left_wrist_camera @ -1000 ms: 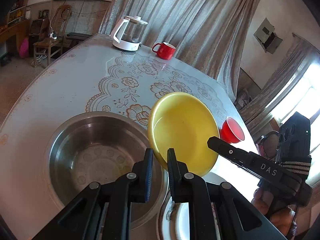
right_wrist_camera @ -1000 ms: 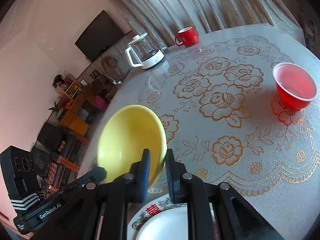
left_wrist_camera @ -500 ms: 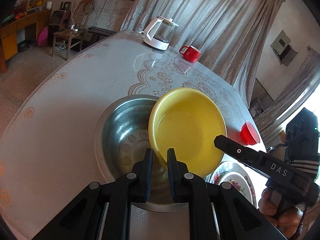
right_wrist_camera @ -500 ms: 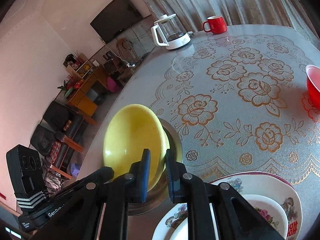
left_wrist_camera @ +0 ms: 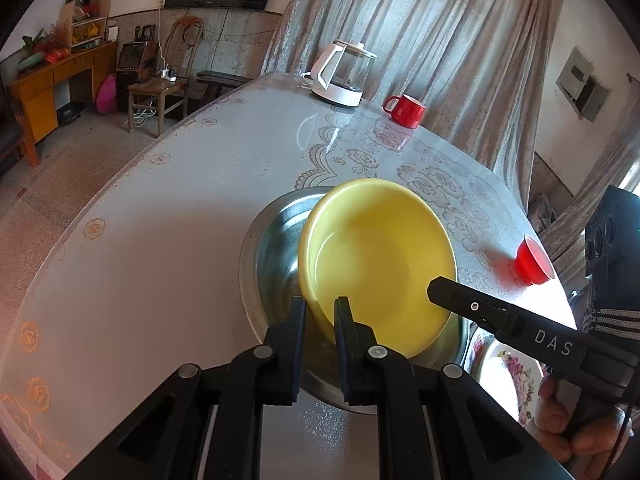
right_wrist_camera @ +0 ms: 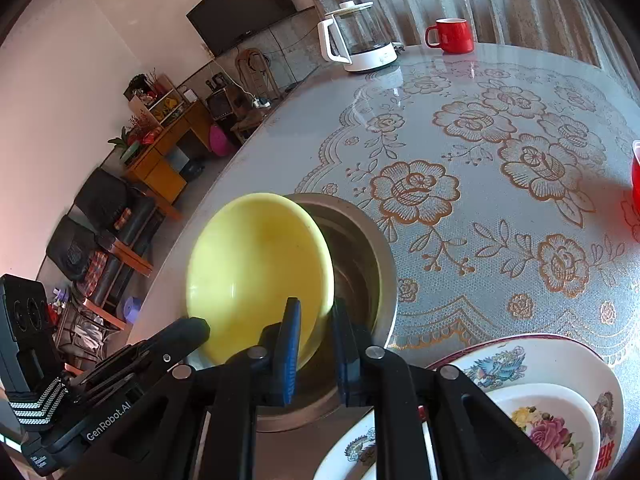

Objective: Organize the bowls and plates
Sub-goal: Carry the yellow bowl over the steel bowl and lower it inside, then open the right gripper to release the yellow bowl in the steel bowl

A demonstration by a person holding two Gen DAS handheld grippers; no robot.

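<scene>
Round table (left_wrist_camera: 168, 240), grey cover with floral lace pattern. Directly on it: steel basin (left_wrist_camera: 272, 248) near front edge; flowered plate (right_wrist_camera: 560, 364) just right of basin, smaller flowered dish (right_wrist_camera: 552, 420) stacked in it; red plastic cup (left_wrist_camera: 534, 261) further right; glass kettle (left_wrist_camera: 344, 74) and red mug (left_wrist_camera: 406, 110) at far edge, side by side.

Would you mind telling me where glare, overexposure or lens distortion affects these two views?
Left wrist view: window light blows out the floral plate at lower right, glare streaks the table near the kettle, and the table edge bows. Right wrist view: sheen on the tabletop before the red mug; dark vignetted corners; the curtains curve.
</scene>
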